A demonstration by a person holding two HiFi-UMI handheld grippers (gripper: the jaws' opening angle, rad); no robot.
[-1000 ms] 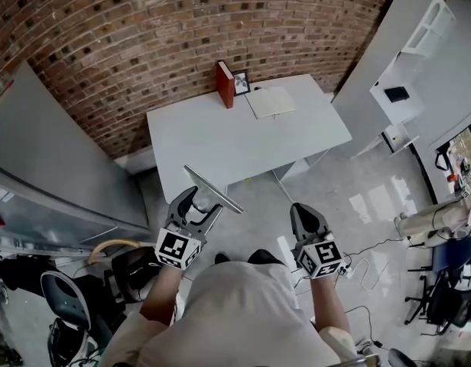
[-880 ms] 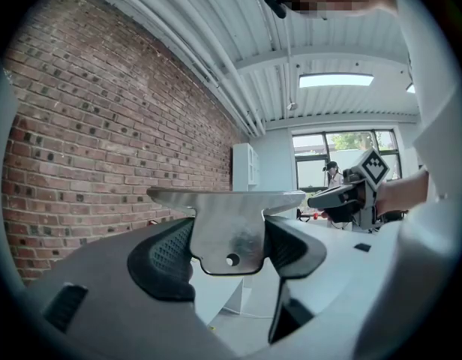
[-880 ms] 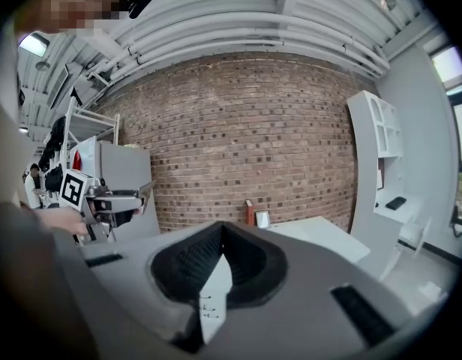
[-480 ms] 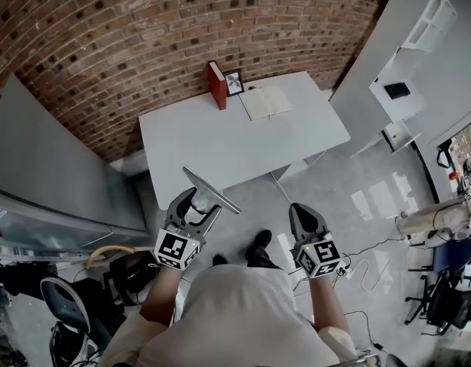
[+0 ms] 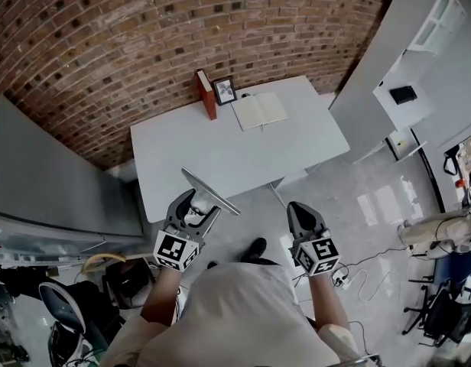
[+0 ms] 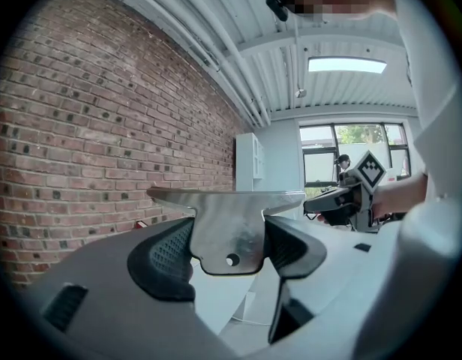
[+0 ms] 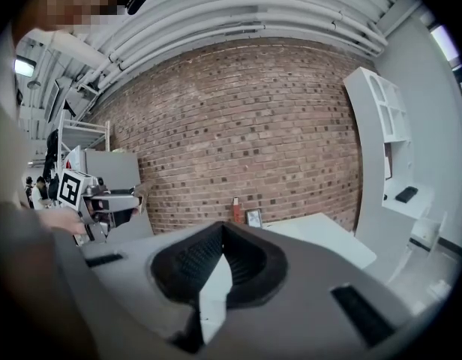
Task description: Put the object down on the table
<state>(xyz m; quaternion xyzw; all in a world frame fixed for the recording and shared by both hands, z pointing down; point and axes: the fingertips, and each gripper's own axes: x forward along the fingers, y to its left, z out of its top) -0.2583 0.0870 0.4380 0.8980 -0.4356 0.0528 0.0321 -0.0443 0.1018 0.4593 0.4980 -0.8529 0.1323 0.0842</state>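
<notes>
A flat metal tool (image 5: 211, 191) with a long straight blade and a short tab is held in my left gripper (image 5: 193, 207). In the left gripper view the black pads clamp the tab (image 6: 231, 235) from both sides, with the blade lying level across the top; my left gripper (image 6: 229, 232) is shut on it. My right gripper (image 5: 300, 214) is beside it at the same height, its jaws together and holding nothing. In the right gripper view the tips of my right gripper (image 7: 223, 228) meet. Both grippers hang over the floor, just short of the near edge of the white table (image 5: 220, 163).
At the table's far edge, by the brick wall, stand a red book (image 5: 206, 94) and a small picture frame (image 5: 225, 91), with an open notebook (image 5: 259, 111) beside them. A grey cabinet (image 5: 44, 182) flanks the left, white shelving (image 5: 419, 67) the right. Cables (image 5: 358, 277) lie on the floor.
Both grippers have moved forward toward the table, whose near edge now lies closer to them. The left grip on the metal tool is unchanged, and the right jaws stay together.
</notes>
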